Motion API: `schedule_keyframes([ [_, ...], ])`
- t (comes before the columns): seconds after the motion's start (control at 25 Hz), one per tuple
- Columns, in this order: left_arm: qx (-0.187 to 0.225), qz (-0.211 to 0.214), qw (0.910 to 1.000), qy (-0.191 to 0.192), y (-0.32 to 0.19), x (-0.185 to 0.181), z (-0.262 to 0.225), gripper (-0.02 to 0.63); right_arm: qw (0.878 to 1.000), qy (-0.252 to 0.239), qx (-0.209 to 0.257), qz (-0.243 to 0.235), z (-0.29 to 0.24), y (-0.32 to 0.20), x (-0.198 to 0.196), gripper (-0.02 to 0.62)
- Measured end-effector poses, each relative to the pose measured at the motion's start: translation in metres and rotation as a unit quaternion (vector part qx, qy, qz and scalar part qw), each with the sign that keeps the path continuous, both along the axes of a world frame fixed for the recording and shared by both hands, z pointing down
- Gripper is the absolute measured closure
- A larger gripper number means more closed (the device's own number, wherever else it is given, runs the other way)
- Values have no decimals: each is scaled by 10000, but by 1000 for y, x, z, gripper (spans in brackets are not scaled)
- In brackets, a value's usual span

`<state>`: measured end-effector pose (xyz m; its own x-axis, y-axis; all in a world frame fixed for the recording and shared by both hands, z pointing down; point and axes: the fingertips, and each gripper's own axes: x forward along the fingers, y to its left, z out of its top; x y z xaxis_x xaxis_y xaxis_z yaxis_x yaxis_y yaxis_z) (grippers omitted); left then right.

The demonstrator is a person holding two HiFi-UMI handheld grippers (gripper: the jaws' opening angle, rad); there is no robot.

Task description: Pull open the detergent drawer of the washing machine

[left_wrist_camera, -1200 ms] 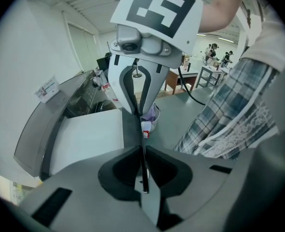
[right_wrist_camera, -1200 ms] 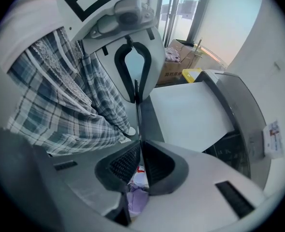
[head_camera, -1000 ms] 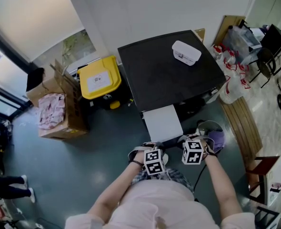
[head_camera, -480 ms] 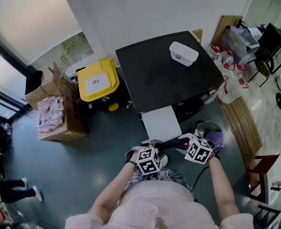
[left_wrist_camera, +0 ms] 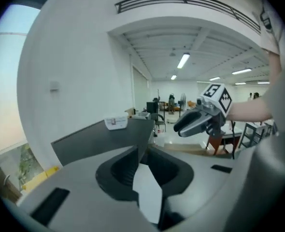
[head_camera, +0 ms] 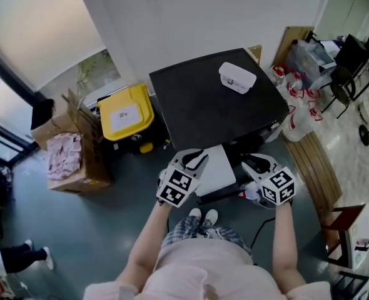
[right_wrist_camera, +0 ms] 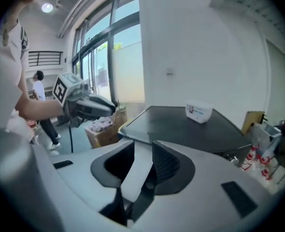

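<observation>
The washing machine (head_camera: 216, 99) has a flat black top with a small white box (head_camera: 237, 77) on it. A white part with a dark front edge (head_camera: 217, 167) juts from its front and looks like the pulled-out drawer. My left gripper (head_camera: 197, 159) hangs over that part's left edge and my right gripper (head_camera: 252, 163) off its right edge; neither touches it. Both have just been closing a little, but a gap remains and nothing is between the jaws. In the left gripper view its jaws (left_wrist_camera: 143, 174) frame only the white part; the right gripper view (right_wrist_camera: 141, 162) shows the same.
A yellow-lidded bin (head_camera: 127, 112) and a cardboard box with pink cloth (head_camera: 69, 156) stand left of the machine. A wooden bench (head_camera: 311, 164), bottles (head_camera: 294, 83) and a chair (head_camera: 346, 74) are on the right. The person's shoes (head_camera: 202, 216) are just before the drawer.
Both grippers have risen from low at the white part's dark front edge and moved apart, left one leftward, right one rightward. Their cubes have rolled outward.
</observation>
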<state>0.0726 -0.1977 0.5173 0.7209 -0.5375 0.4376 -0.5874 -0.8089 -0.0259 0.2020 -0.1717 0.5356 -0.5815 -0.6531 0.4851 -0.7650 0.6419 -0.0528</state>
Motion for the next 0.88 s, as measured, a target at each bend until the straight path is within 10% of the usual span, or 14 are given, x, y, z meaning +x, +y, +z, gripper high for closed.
schedule_keyframes([
  [0.44, 544, -1137, 9846, 1211, -64, -33, -66, 580, 9460, -1480, 1582, 2410, -92, -38, 71, 563],
  [0.88, 824, -1250, 9792, 1368, -65, -31, -72, 580, 9079, -1011, 2371, 3307, -119, -22, 111, 580],
])
